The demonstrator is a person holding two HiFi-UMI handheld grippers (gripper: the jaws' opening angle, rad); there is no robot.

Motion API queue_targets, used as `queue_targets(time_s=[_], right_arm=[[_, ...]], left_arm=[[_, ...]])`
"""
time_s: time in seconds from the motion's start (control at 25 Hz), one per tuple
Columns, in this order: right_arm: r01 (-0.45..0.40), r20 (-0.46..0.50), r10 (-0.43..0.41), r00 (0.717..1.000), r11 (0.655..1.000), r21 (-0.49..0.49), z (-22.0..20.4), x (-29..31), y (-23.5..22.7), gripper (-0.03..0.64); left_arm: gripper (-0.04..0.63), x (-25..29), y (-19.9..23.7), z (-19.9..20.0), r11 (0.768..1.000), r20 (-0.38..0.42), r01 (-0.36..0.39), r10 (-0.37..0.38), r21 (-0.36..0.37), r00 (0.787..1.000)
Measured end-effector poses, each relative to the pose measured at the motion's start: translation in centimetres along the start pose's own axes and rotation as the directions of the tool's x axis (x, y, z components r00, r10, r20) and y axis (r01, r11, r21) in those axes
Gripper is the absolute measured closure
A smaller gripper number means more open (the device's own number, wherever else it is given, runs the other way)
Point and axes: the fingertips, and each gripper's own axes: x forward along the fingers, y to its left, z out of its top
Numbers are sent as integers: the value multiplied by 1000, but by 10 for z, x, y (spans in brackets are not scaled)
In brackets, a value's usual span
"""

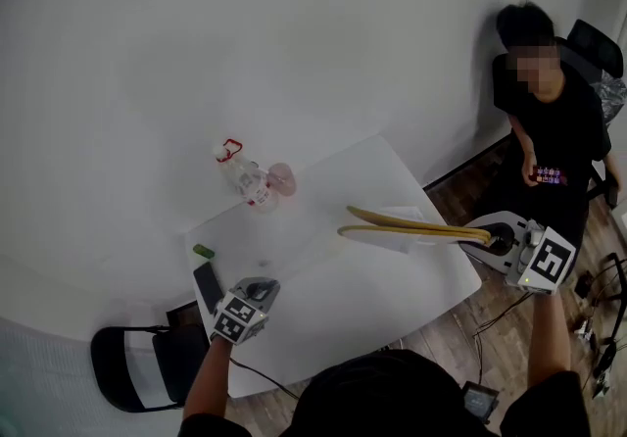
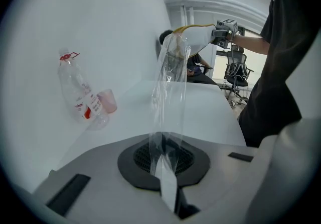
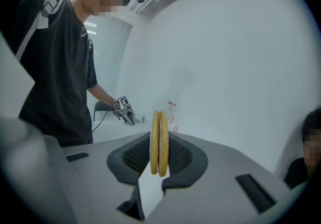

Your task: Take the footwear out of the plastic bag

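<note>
Two yellow slippers [image 1: 407, 225], soles together, sit pinched in the right claw [image 1: 487, 237], centre right above the desk [image 1: 392, 298]. The left claw [image 1: 257, 290] pinches the plastic bag [image 2: 170, 82].

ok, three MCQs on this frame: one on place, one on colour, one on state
1. Where is the cup?
A) on the floor
B) beside the bottle
C) on a chair

2. What colour is the footwear?
A) yellow
B) blue
C) black

3. What state is the left gripper in?
A) open, empty
B) shut on the bottle
C) shut on the bag

Key:
1 B: the head view shows the two side by side on the table.
2 A: both soles are yellow in the head view and the right gripper view.
3 C: clear film is pinched between its closed jaws.
</note>
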Motion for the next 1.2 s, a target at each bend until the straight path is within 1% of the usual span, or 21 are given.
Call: queue_targets(time_s=[0.08,0.16,0.28,0.36,0.44,0.56,0.64,0.76,0.84,0.96,1.08,1.2], right_arm=[[56,59,-56,997,998,10,4,-5,-7,546],[95,95,-97,991,995,26,9,-5,-10,546],[133,160,-140,977,990,50,18,11,-7,546],[174,195,-185,963,982,72,20,25,-1,546],[241,198,-257,946,965,101,13,34,0,546],[303,245,-339,908,937,171,16,42,-2,546],[331,245,-385,890,915,232,12,46,0,546],[345,235,-420,877,889,300,4,50,4,546],[350,230,-428,874,883,313,1,54,5,546],[357,214,-438,873,874,331,-8,58,10,546],[368,187,-444,876,867,336,-18,64,16,546],[391,180,-469,864,853,345,-21,63,15,546]], left_arm=[[572,1,1,7,999,7,-30,30,-41,1000],[572,-2,-1,15,994,14,-66,68,-92,998],[572,-2,2,29,977,34,-109,117,-183,993],[572,3,5,35,965,50,-130,144,-228,988],[572,6,5,46,952,74,-146,172,-269,982],[572,3,-4,67,923,102,-174,221,-345,970],[572,2,-14,73,901,107,-178,238,-395,965],[572,5,-22,80,865,100,-194,269,-463,958],[572,8,-25,86,850,96,-200,280,-487,955],[572,10,-29,90,835,94,-200,286,-512,954],[572,10,-30,87,804,85,-205,302,-558,950],[572,10,-26,82,769,75,-195,300,-609,951]])
